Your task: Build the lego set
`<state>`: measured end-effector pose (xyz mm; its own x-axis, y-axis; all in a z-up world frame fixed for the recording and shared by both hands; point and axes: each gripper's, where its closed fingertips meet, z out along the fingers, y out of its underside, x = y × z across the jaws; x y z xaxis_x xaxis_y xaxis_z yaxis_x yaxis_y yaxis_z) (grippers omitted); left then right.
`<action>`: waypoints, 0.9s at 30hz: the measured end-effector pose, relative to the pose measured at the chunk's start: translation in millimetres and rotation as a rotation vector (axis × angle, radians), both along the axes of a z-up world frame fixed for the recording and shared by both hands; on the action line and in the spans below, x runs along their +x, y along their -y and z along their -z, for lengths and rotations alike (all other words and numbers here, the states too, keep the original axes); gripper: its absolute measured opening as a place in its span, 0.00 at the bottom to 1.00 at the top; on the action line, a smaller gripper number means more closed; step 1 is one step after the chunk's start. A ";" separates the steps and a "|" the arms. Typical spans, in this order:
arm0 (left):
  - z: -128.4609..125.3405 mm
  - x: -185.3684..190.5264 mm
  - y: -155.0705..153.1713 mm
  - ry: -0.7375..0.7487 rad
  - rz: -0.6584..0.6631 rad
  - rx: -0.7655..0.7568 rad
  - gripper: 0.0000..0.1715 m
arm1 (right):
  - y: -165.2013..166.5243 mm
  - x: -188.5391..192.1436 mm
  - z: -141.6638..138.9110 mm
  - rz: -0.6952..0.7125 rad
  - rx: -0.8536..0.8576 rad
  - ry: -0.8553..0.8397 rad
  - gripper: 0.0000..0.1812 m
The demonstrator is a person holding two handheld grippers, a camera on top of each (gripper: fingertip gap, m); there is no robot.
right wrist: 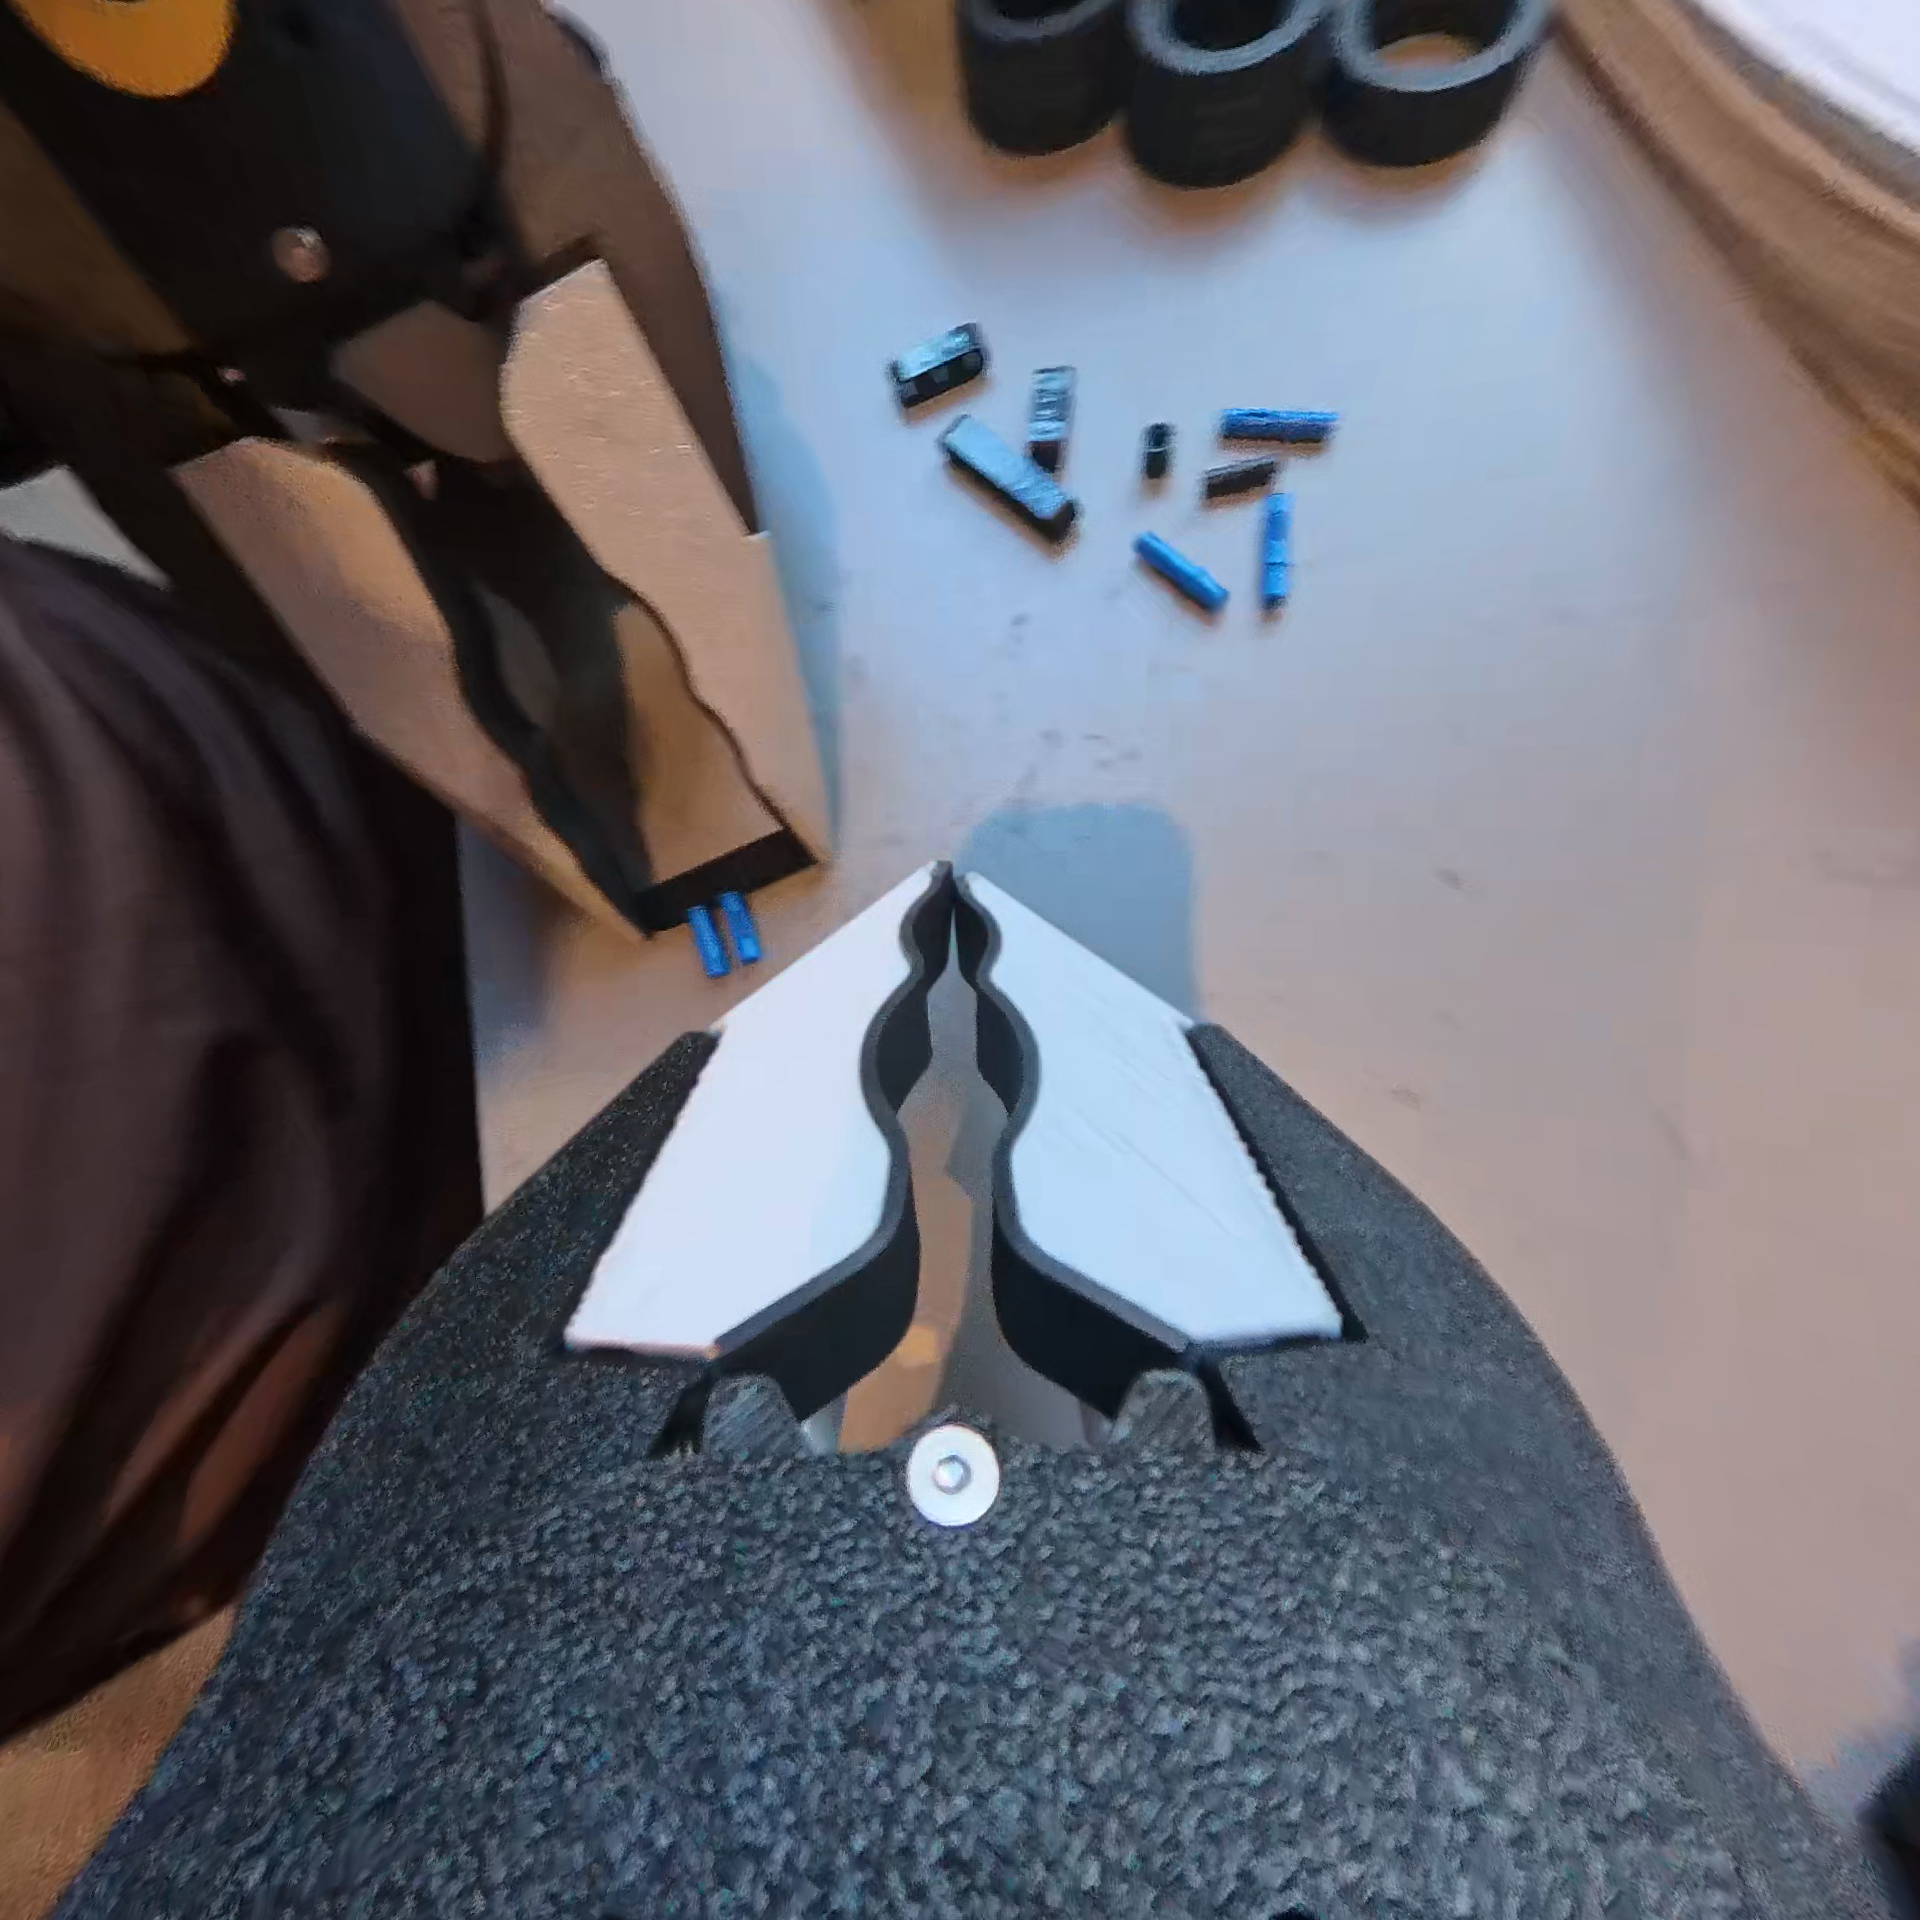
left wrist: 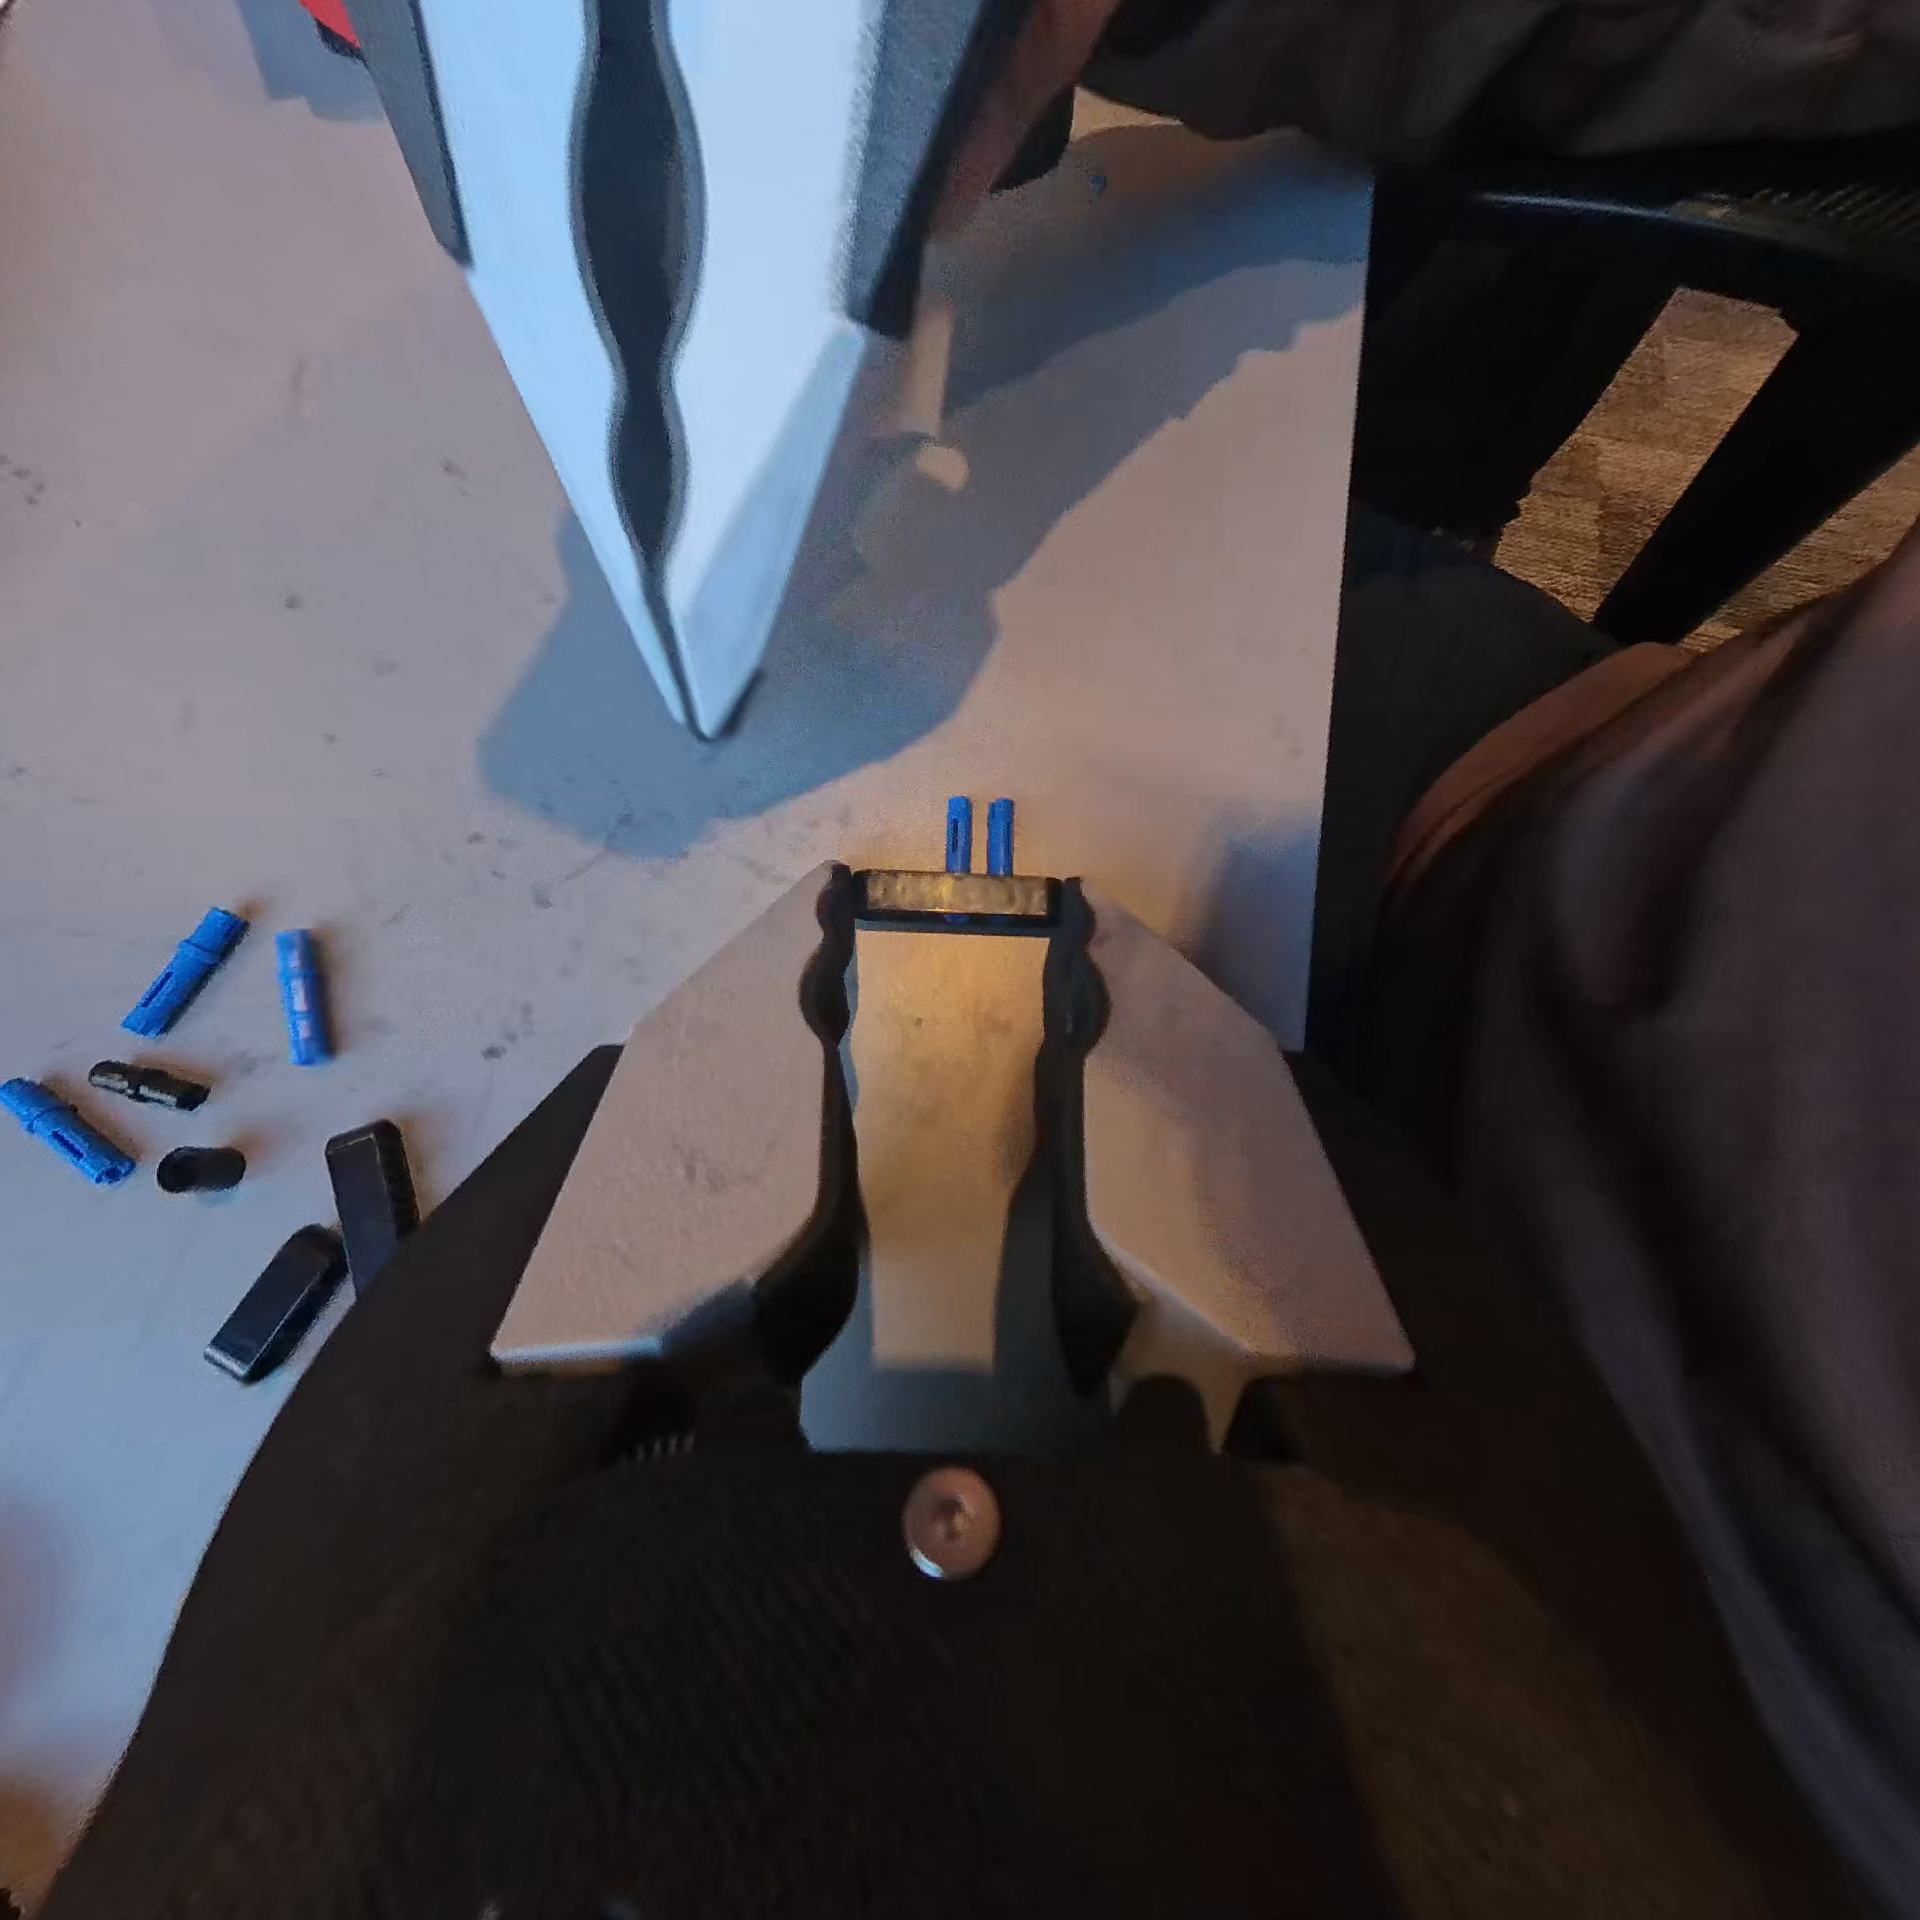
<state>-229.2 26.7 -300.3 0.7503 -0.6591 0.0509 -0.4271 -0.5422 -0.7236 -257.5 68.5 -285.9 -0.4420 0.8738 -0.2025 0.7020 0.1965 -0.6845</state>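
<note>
Between the left tool's (left wrist: 956, 902) tips sits a clamped black beam (left wrist: 954, 894) with 2 blue pins (left wrist: 980, 836); right tool (right wrist: 954, 883) closed, empty.

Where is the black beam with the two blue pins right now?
The black beam is clamped crosswise at the left gripper tips, its blue pins pointing toward the shut right gripper.

Left gripper (left wrist: 958, 902) clamps a black beam (left wrist: 956, 894) — two blue pins (left wrist: 980, 834) protruding.
</note>
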 end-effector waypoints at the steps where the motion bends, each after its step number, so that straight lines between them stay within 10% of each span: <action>1: -0.1 -0.9 0.8 -0.001 -0.005 0.000 0.22 | -7.7 -2.9 -2.4 0.041 0.006 -0.020 0.00; 6: -0.4 -17.7 8.6 -0.018 -0.049 0.012 0.22 | -30.4 -31.6 -19.8 0.179 -0.039 -0.072 0.16; 17: -1.2 -64.2 25.9 -0.029 -0.138 0.019 0.22 | -20.0 -94.0 11.5 -0.134 0.372 -0.010 0.10; 27: -0.8 -65.7 21.9 -0.037 -0.172 0.023 0.22 | -3.0 -77.1 15.7 -0.127 0.218 0.135 0.05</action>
<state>-294.9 4.9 -299.5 0.8532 -0.5215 0.0075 -0.3561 -0.5931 -0.7221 -334.6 71.5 -301.5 -0.5329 0.8424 -0.0802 0.7440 0.4213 -0.5186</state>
